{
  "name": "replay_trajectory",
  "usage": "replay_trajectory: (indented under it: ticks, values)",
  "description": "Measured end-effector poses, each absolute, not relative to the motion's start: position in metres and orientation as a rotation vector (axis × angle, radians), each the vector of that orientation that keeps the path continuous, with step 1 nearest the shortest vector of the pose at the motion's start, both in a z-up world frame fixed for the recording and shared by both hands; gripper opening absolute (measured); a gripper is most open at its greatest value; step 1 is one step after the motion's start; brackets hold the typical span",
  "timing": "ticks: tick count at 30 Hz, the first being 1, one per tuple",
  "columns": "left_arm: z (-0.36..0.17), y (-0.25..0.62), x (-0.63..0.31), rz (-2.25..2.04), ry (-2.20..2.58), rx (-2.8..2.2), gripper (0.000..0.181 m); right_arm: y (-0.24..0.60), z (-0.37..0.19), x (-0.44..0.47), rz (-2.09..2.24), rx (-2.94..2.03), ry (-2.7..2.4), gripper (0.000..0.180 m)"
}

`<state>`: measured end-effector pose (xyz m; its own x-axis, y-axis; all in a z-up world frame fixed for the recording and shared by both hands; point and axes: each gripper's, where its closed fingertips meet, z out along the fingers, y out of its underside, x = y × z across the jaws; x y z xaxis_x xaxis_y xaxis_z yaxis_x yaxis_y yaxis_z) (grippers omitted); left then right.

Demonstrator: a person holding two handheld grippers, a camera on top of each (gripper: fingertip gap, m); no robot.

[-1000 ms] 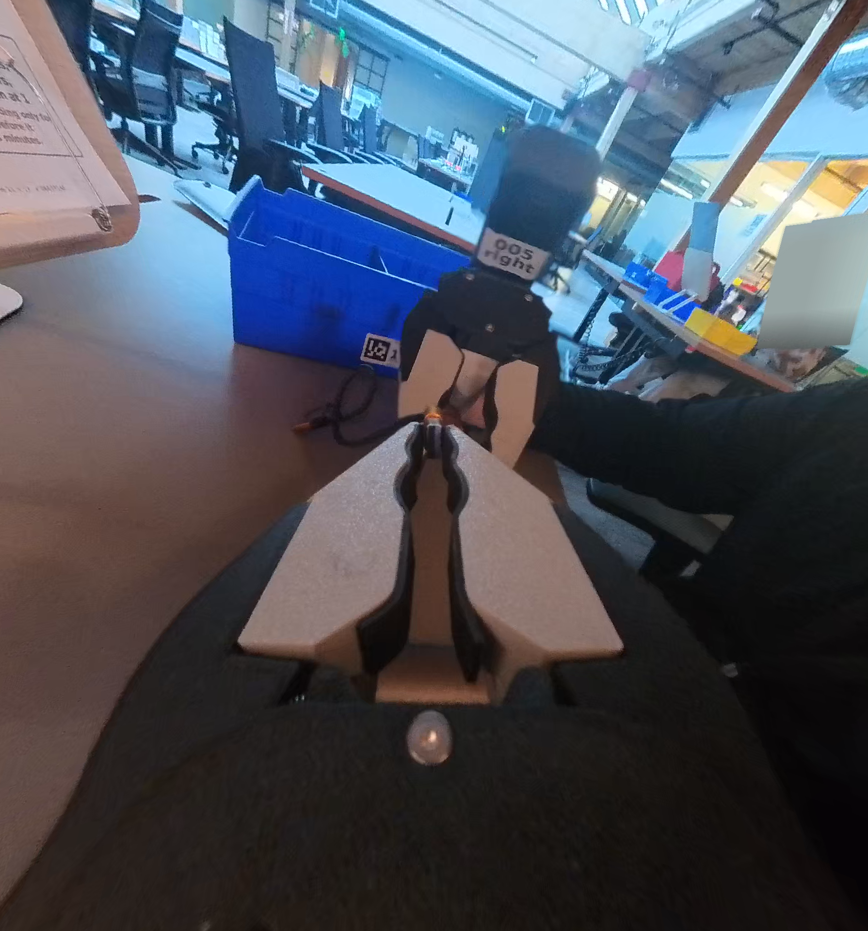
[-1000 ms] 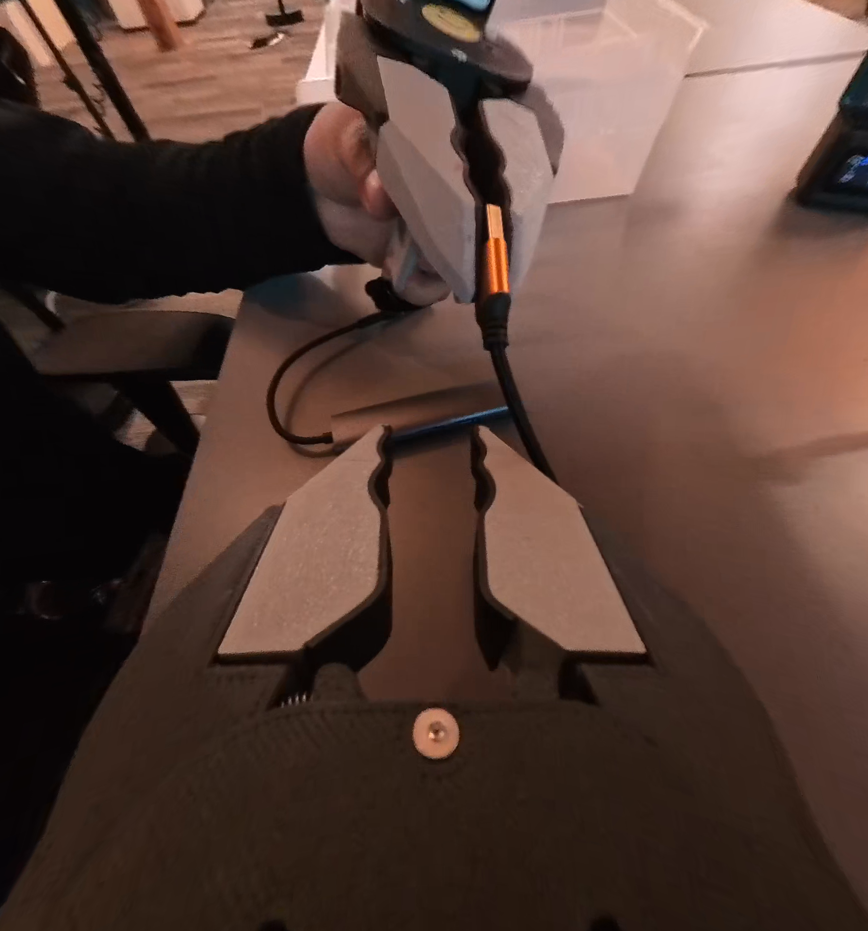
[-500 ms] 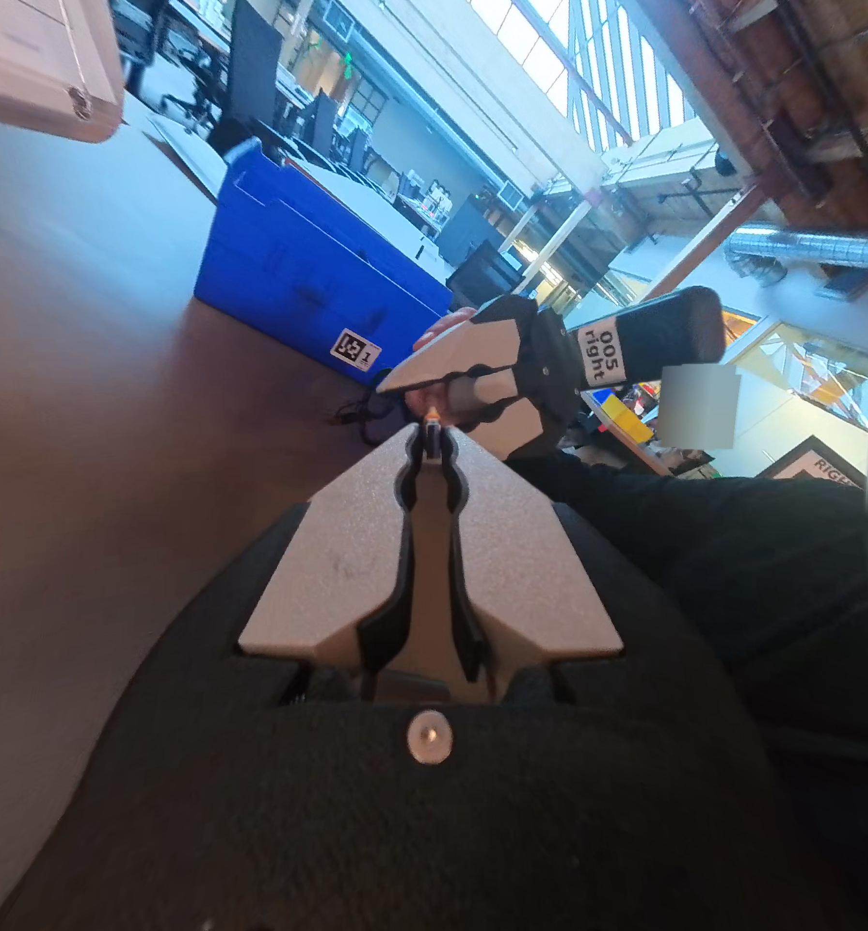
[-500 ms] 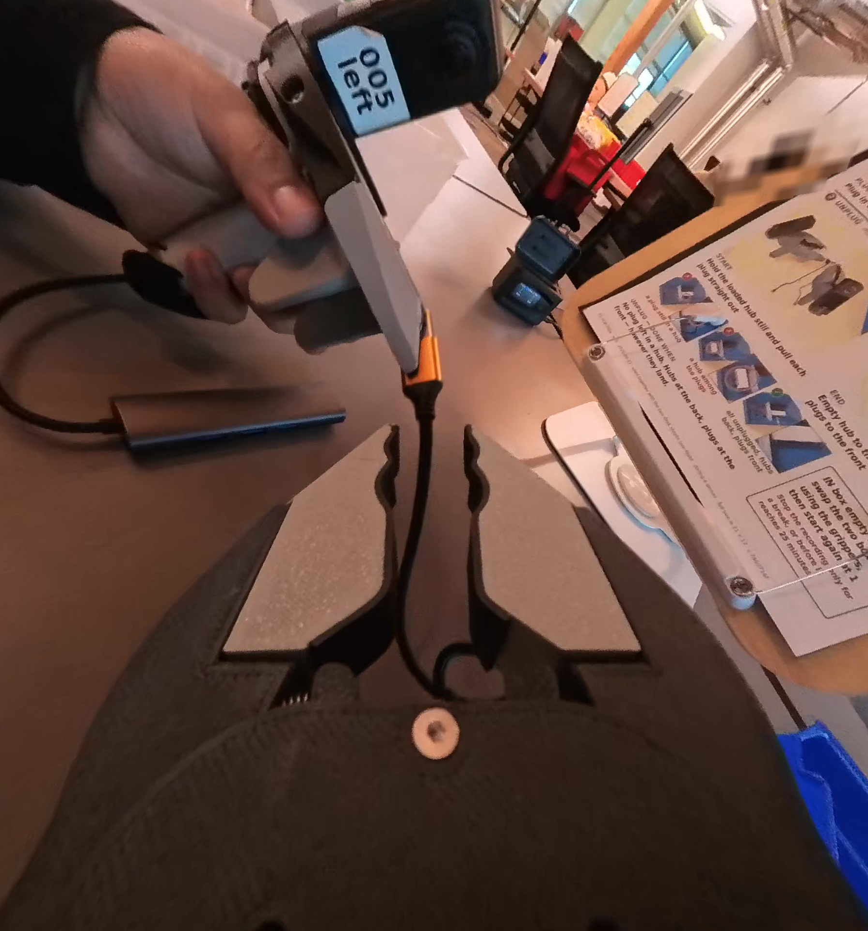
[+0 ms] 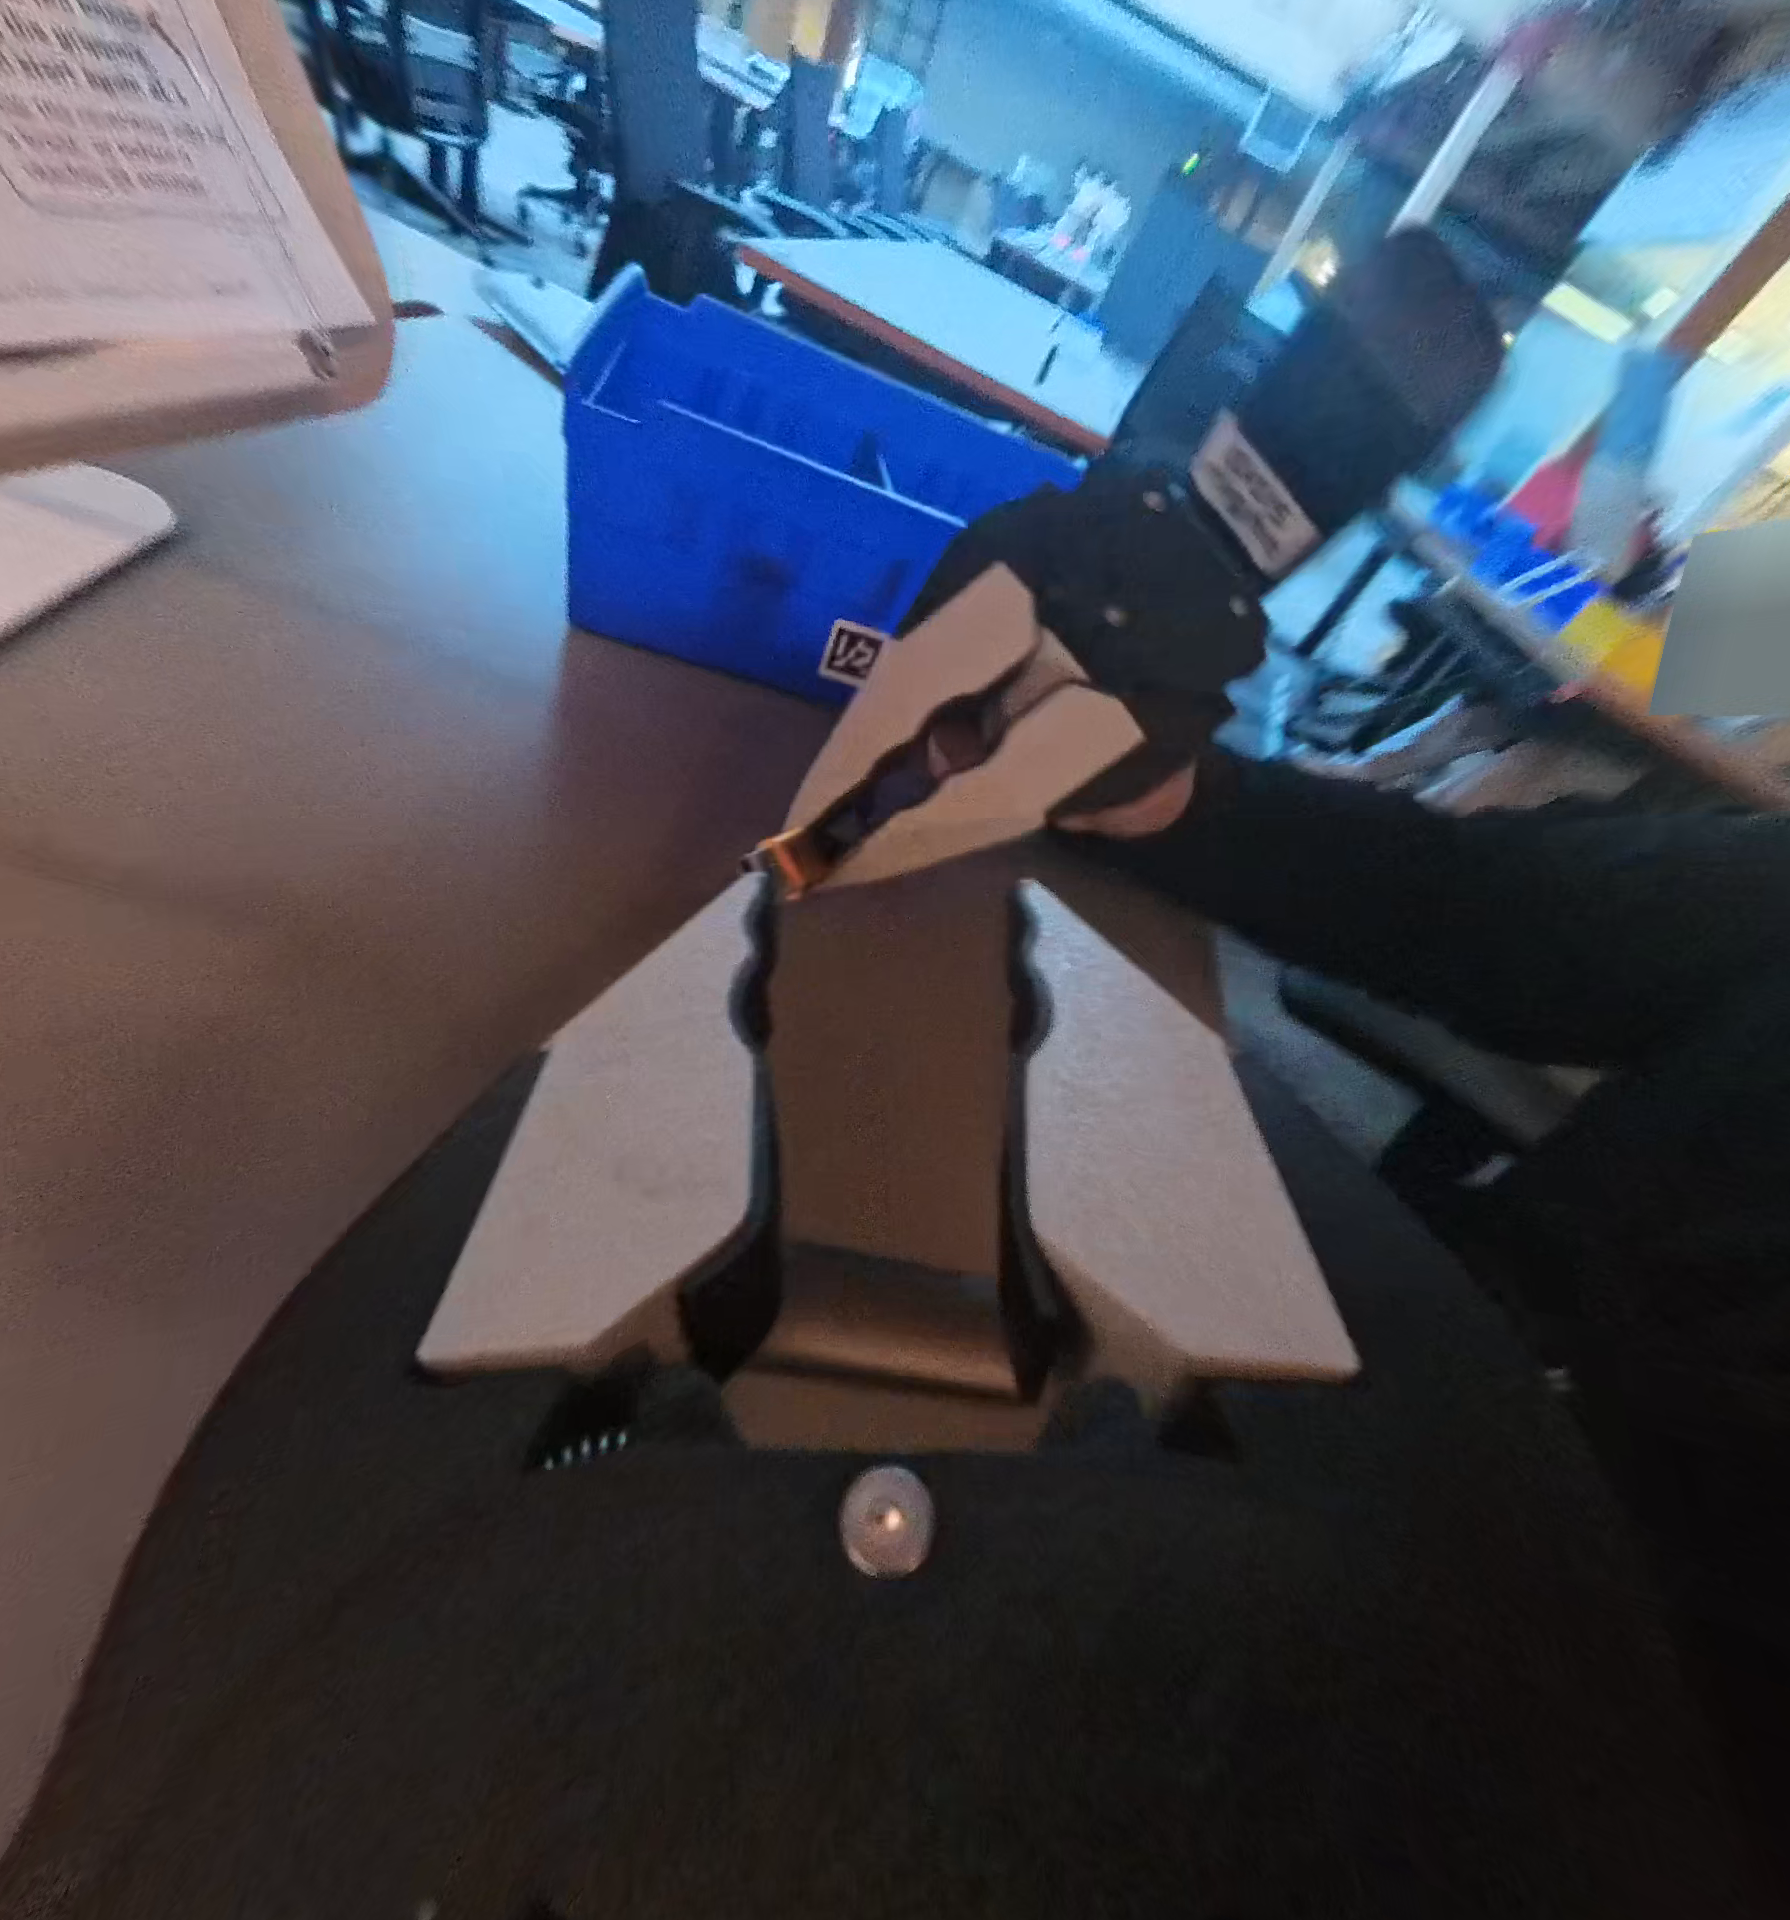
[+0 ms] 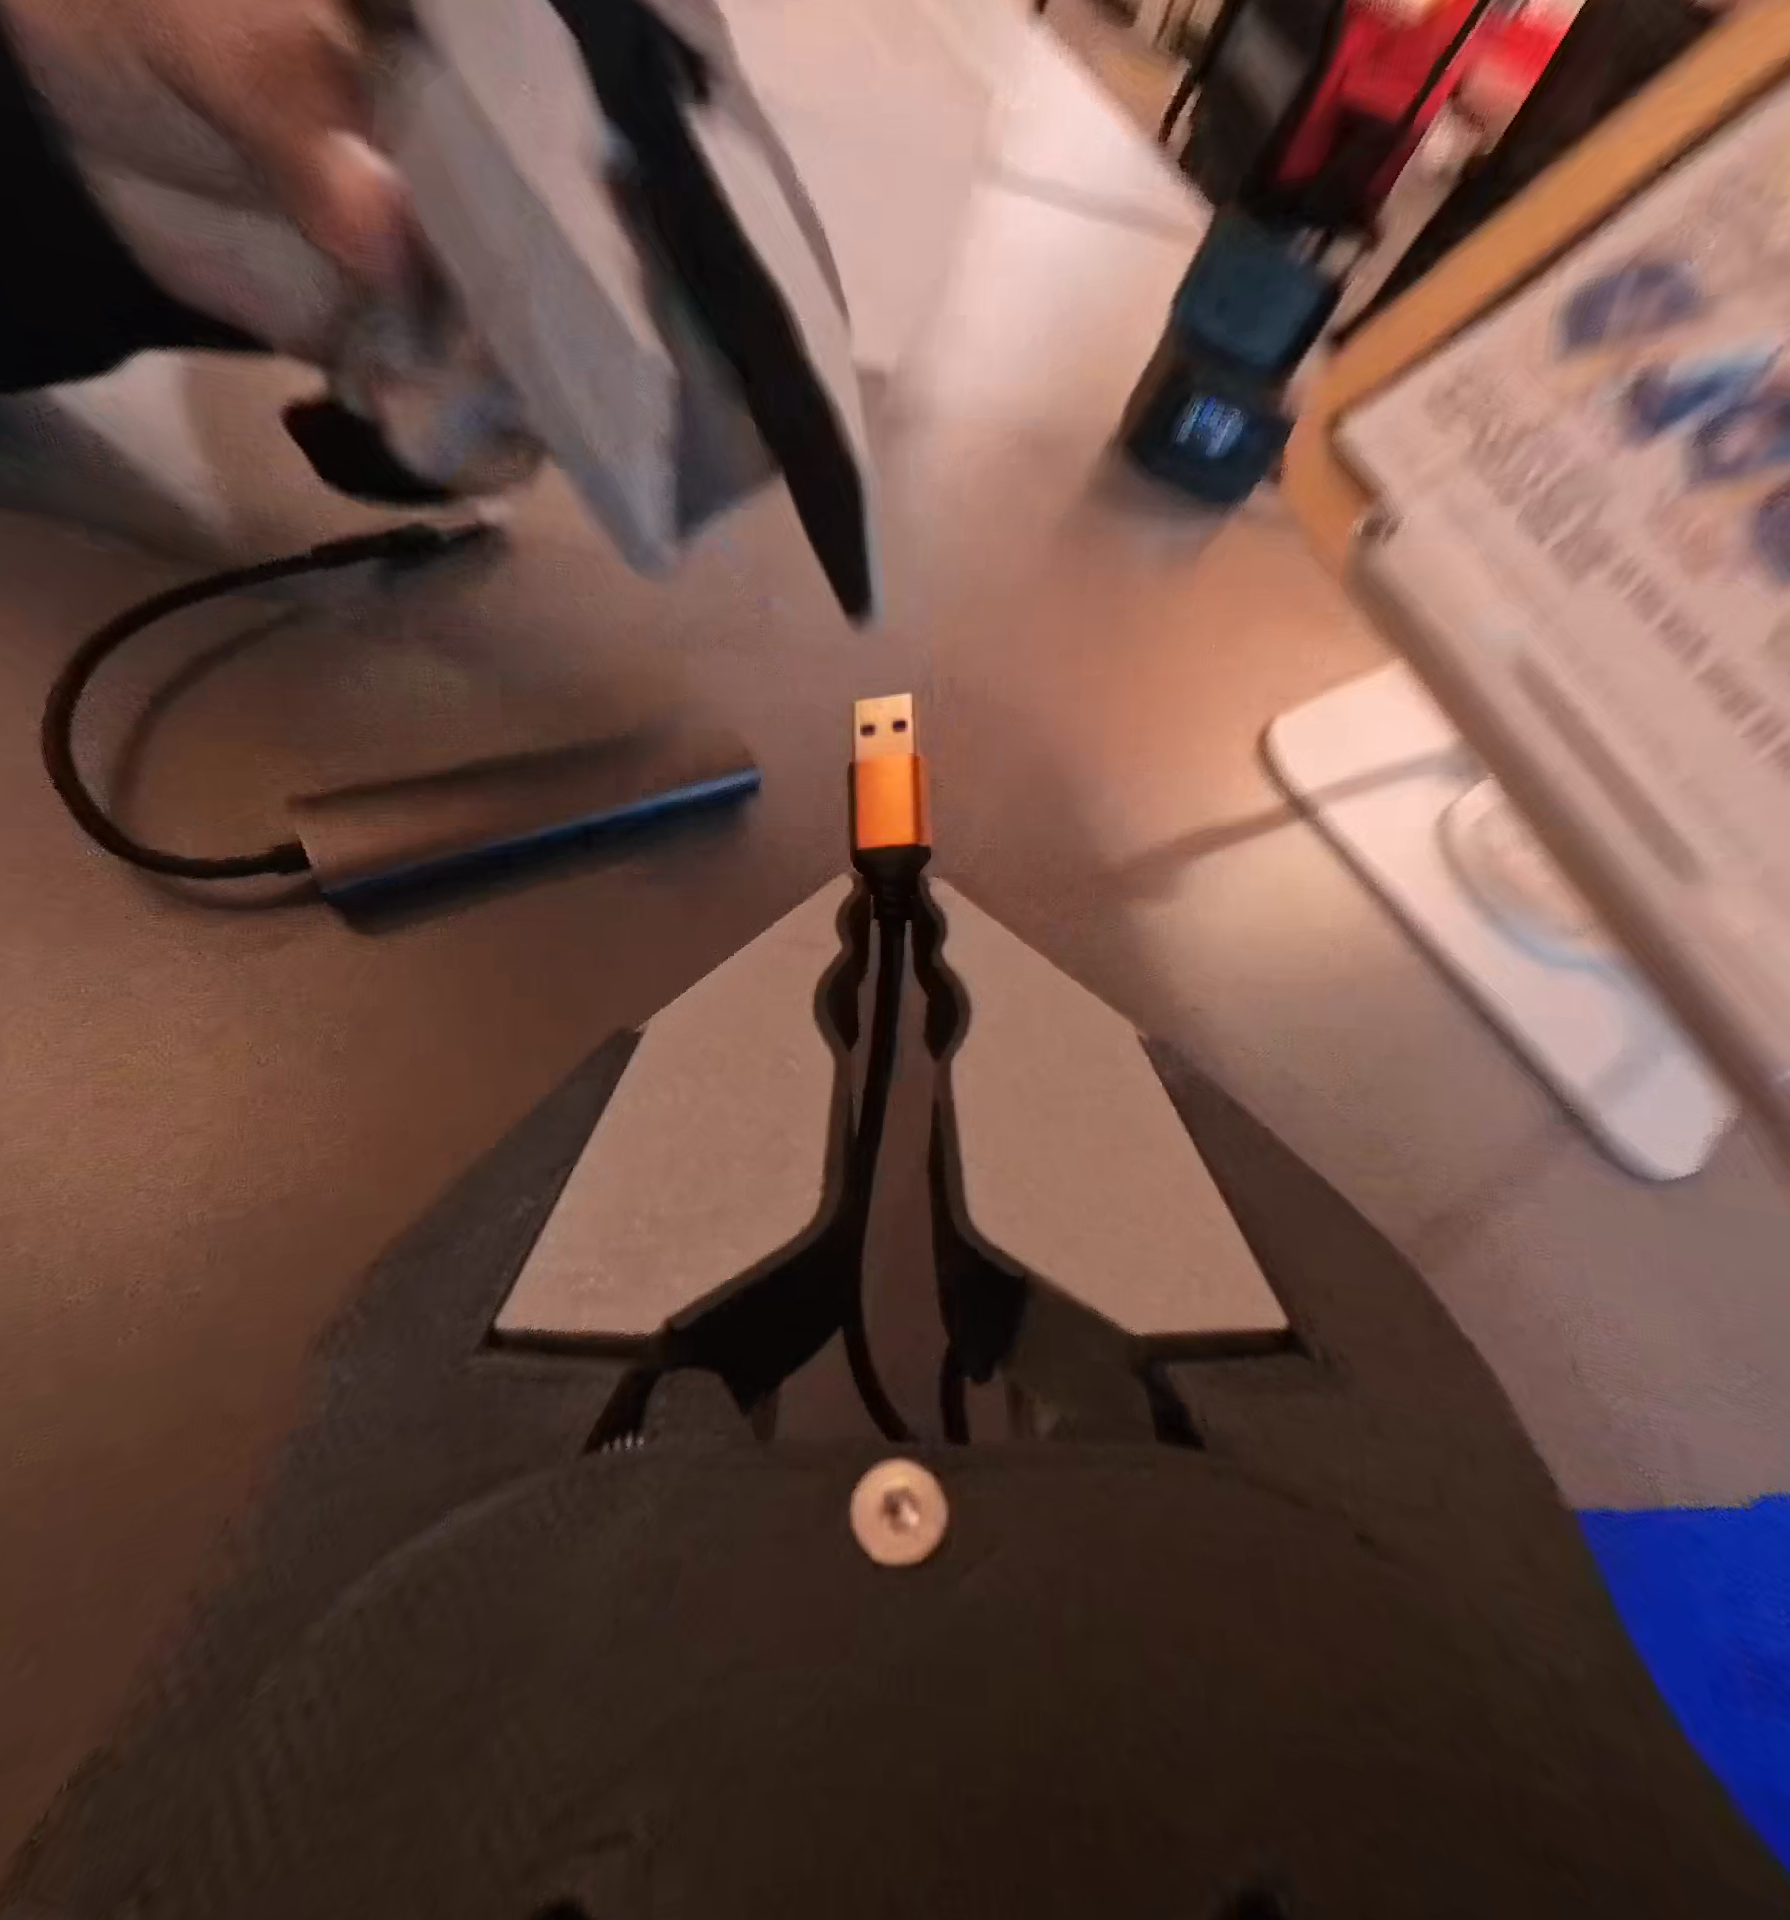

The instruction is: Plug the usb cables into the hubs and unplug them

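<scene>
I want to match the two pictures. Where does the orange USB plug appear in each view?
Left wrist view: orange USB plug near centre, sticking out of the shut right gripper.
Right wrist view: plug at centre, just past that gripper's tips.
Shared landmark: blue bin, also lower right.

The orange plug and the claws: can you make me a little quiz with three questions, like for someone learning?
1. True or false: the left claw is shut on the orange plug.
2. Which claw holds the cable behind the plug? A) left B) right C) neither
3. Fill in: the flat hub lies on the ____.

Key: 1 false, it is open and empty; 2 B; 3 table.
</scene>
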<state>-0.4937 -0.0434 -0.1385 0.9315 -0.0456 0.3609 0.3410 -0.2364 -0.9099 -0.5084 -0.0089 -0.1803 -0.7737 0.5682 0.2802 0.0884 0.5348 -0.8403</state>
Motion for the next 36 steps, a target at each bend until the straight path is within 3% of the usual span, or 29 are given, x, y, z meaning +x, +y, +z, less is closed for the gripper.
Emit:
replay_trajectory:
  ticks: [3, 7, 10, 13, 14, 16, 21, 25, 26, 28, 30, 36]
  values:
    - [-0.156, -0.06, -0.486, -0.152, -0.183, -1.937, 0.083, 0.002, -0.199, -0.513, 1.257, -0.728, -2.363, 0.005]
    - [-0.192, -0.082, -0.454, 0.064, -0.154, -2.168, 0.089, 0.017, -0.209, -0.518, 1.28, -0.895, -2.409, 0.005]
    - [-0.215, -0.092, -0.416, 0.176, -0.084, -2.315, 0.074, 0.023, -0.21, -0.521, 1.238, -0.901, -2.388, 0.005]
    - [-0.238, -0.095, -0.38, 0.117, -0.059, -2.405, 0.038, 0.022, -0.211, -0.522, 1.213, -0.891, -2.378, 0.005]
    - [-0.242, -0.095, -0.382, 0.155, -0.085, -2.417, 0.039, 0.023, -0.212, -0.523, 1.194, -0.89, -2.371, 0.005]
    - [-0.245, -0.099, -0.395, 0.274, -0.106, -2.427, 0.005, 0.025, -0.217, -0.524, 1.15, -0.892, -2.376, 0.005]
    - [-0.239, -0.114, -0.425, 0.604, 0.005, -2.475, 0.001, 0.026, -0.231, -0.522, 1.058, -0.856, -2.425, 0.006]
    - [-0.167, -0.119, -0.446, 0.749, 0.022, -2.255, 0.001, 0.023, -0.245, -0.517, 0.991, -0.813, -2.506, 0.005]
    - [-0.152, -0.121, -0.452, 0.773, 0.017, -2.225, 0.001, 0.023, -0.245, -0.519, 0.979, -0.812, -2.493, 0.012]
    - [-0.135, -0.124, -0.462, 0.799, 0.014, -2.206, 0.001, 0.017, -0.233, -0.52, 1.045, -0.786, -2.454, 0.044]
    - [-0.132, -0.122, -0.465, 0.802, 0.057, -2.202, 0.001, 0.002, -0.214, -0.511, 1.195, -0.682, -2.429, 0.06]
    - [-0.149, -0.099, -0.436, 0.651, 0.229, -2.17, 0.001, -0.057, -0.187, -0.474, 1.351, -0.283, -2.383, 0.057]
